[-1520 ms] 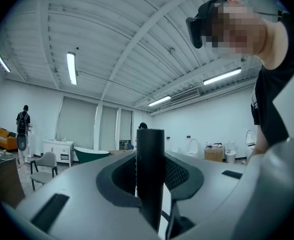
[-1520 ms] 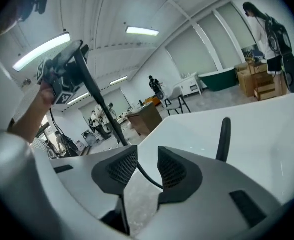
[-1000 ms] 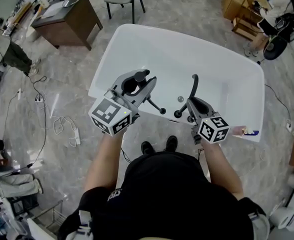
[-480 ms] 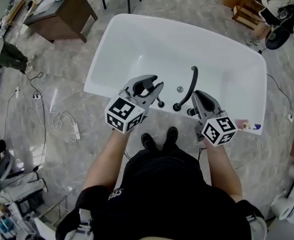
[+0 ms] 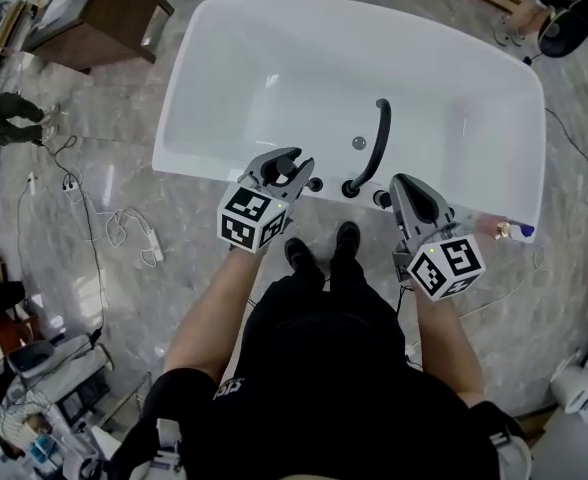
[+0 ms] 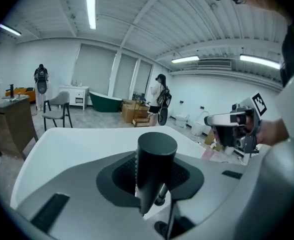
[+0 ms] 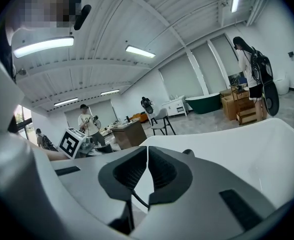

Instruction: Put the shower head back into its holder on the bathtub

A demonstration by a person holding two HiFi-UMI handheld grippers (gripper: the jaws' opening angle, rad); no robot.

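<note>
In the head view a white bathtub [image 5: 224, 88] lies in front of me, with a curved black spout [image 5: 379, 138] and small black knobs [image 5: 350, 188] on its near rim. My left gripper [image 5: 280, 168] is shut on the black cylindrical shower head [image 5: 277, 171], just over the near rim beside the left knob [image 5: 315, 184]. The left gripper view shows that shower head [image 6: 156, 159] clamped upright between the pads. My right gripper [image 5: 404, 182] hovers over the rim right of the knobs. Its jaws [image 7: 147, 171] are closing to a thin slit with nothing between them.
A wooden desk [image 5: 94, 13] stands at the far left. Cables and a power strip [image 5: 149, 253] lie on the marble floor left of the tub. A small bottle [image 5: 512, 231] rests on the rim at the right. Other people stand far off in the room.
My left gripper has come down with the shower head to the near rim by the knobs. My right gripper has pulled back slightly toward me and its jaws have narrowed.
</note>
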